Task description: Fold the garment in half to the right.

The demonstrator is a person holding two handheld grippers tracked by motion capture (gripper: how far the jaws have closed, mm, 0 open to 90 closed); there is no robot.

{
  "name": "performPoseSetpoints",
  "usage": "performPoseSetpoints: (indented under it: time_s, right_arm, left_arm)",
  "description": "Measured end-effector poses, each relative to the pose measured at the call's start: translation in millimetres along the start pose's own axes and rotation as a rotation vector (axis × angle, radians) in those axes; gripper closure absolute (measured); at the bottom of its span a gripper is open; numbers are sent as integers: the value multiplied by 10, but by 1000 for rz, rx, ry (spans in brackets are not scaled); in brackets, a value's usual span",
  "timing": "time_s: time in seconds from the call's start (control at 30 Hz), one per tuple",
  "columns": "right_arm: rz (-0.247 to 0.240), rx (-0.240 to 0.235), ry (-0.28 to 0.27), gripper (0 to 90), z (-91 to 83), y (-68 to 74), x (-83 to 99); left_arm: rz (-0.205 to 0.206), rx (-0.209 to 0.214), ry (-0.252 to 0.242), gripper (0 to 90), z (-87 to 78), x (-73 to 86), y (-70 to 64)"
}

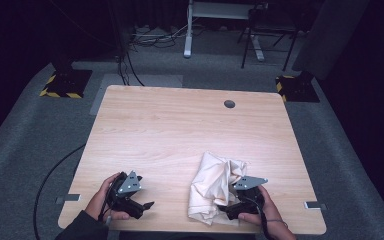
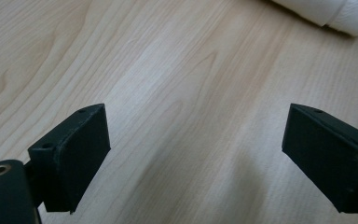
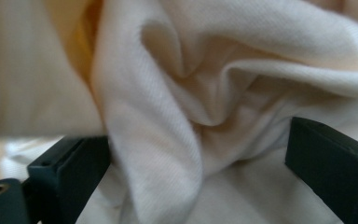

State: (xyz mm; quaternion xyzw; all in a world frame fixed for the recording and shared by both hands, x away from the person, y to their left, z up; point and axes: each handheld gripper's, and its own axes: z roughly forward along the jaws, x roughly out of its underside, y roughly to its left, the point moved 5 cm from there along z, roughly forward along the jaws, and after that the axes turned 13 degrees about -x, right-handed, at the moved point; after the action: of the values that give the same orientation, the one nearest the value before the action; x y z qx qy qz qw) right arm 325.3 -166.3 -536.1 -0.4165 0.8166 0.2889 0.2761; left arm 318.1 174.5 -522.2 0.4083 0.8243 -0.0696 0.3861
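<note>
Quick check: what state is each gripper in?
Left gripper: open, over bare table.
Right gripper: open, cloth bunched between its jaws, not clamped.

R gripper [image 3: 196, 172] jaws stood wide apart w/ crumpled cream cloth [image 3: 223, 93] bunched between & beyond them.

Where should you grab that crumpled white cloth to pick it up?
Probably pinch a raised fold of the cloth at its near right edge, coming from the person's side. The right gripper already has its open fingers around a fold there, and a ridge gives them something to close on.
</note>
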Motion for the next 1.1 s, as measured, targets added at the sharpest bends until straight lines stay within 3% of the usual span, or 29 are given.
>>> performPoseSetpoints:
  time_s: [0.17, 0.33, 0.43, 0.63, 0.7, 0.83, 0.9, 0.93, 1.1]
  right_arm:
    - [-41, 4, -1, 50, 27, -152, -63]
    - [-73, 14, 11, 16, 75, -386, -170]
    - [-102, 67, 6, 43, 62, -506, -242]
    - [-51, 116, 2, 47, -2, -708, -261]
    - [-56, 120, 9, 58, -55, -685, -233]
    - [-94, 112, -56, 65, -238, -483, -276]
    - [-151, 134, -127, 76, -357, -325, -396]
    - [-173, 122, -151, 85, -389, -255, -450]
    - [-270, 122, -227, 85, -437, -42, -701]
  left_arm:
    - [-20, -3, 3, 80, 33, 39, 29]
    - [-66, -45, 10, 80, 102, 69, 92]
    - [-72, -42, 19, 83, 125, 82, 88]
    - [-60, -41, 42, 83, 170, 119, 60]
    - [-61, -36, 42, 82, 168, 122, 61]
    - [-59, -32, 35, 82, 152, 114, 57]
    - [-56, -31, 38, 82, 160, 113, 47]
    - [-57, -29, 39, 82, 162, 113, 43]
    - [-53, -22, 39, 83, 164, 110, 32]
